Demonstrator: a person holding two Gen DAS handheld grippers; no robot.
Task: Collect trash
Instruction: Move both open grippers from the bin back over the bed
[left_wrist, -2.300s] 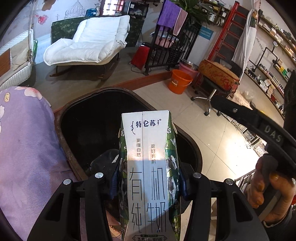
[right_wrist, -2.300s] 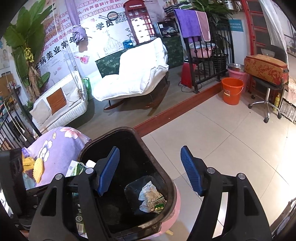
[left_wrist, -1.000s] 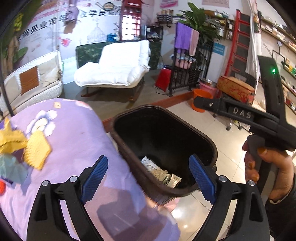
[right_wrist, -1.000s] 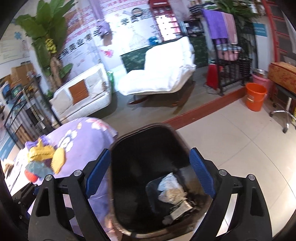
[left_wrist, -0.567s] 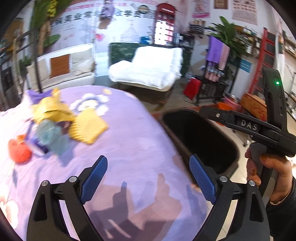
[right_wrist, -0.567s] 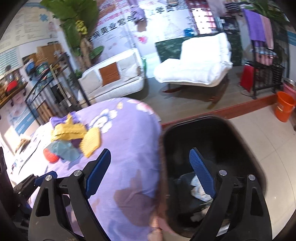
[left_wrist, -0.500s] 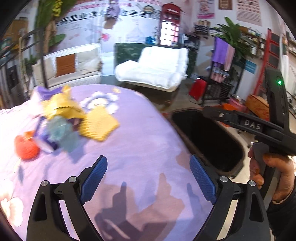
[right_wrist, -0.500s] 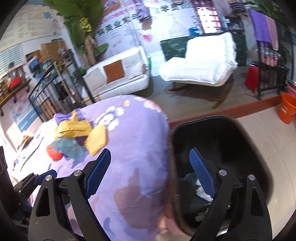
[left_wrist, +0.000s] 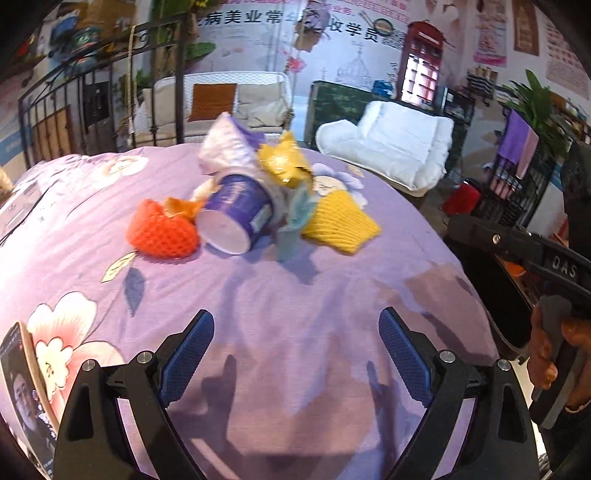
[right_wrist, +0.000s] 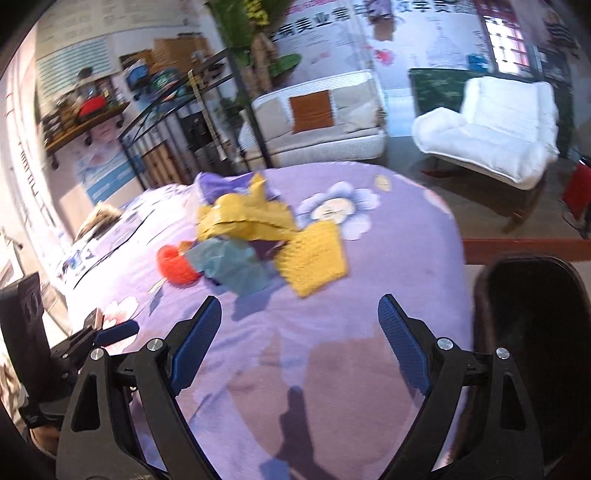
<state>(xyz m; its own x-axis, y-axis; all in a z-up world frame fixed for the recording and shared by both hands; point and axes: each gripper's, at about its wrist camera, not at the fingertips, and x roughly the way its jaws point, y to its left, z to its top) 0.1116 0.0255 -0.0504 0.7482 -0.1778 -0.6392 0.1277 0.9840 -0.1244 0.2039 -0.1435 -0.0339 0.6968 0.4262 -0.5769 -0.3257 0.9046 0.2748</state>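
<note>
A heap of trash lies on the purple flowered tablecloth (left_wrist: 295, 302): an orange foam net (left_wrist: 160, 230), a purple paper cup (left_wrist: 236, 214) on its side, a yellow foam net (left_wrist: 341, 225), a yellow wrapper (left_wrist: 282, 160), a teal scrap (left_wrist: 295, 221) and a pale purple bag (left_wrist: 227, 146). My left gripper (left_wrist: 295, 358) is open and empty, short of the heap. My right gripper (right_wrist: 297, 341) is open and empty, also short of the heap (right_wrist: 258, 236). The black trash bin (right_wrist: 532, 332) stands at the table's right edge.
A phone (left_wrist: 22, 380) leans at the table's left edge. The right gripper's handle and hand (left_wrist: 554, 350) show at the right of the left wrist view. A white lounge chair (left_wrist: 388, 140) and a white sofa (right_wrist: 317, 114) stand behind the table.
My left gripper let go of the milk carton over the bin. Both grippers then swung left from the bin to the table and now face the trash heap, closer than before.
</note>
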